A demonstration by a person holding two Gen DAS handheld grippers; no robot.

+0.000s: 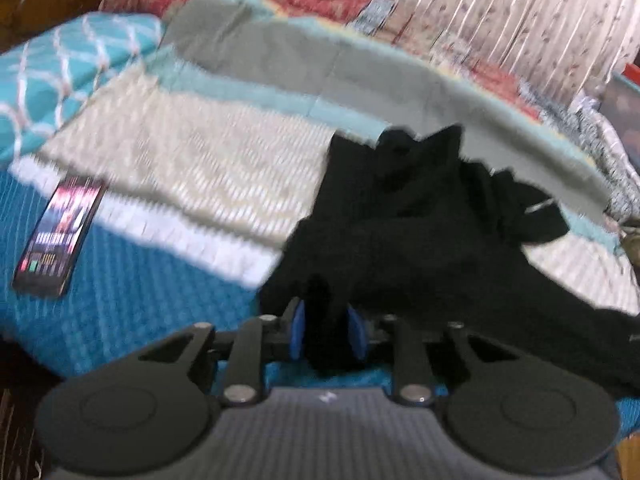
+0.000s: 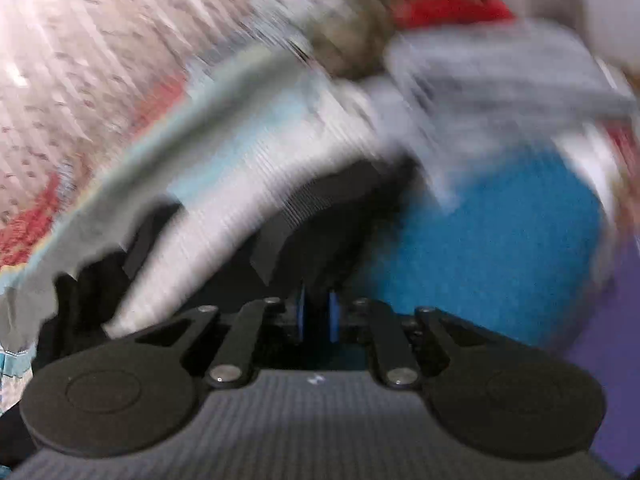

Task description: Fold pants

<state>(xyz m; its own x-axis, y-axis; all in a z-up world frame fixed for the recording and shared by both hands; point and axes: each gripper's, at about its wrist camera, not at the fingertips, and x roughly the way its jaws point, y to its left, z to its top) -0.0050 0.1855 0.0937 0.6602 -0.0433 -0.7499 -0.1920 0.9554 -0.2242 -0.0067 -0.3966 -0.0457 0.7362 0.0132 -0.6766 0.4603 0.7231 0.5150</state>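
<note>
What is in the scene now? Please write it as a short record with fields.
surface: bed with blue and cream blanket
garment: black pants, bunched, not folded
left gripper: shut on black pants
right gripper: shut on black pants
other item: phone, screen lit, lying left of the pants
image quality: right wrist view heavily blurred

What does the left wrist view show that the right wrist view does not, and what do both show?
Only the left wrist view shows a phone lying on the blanket and a teal patterned pillow. Only the right wrist view, which is badly blurred, shows something red at the top. Both show the black pants on the blue blanket, with the left tool and the right tool each shut on the dark cloth.
</note>
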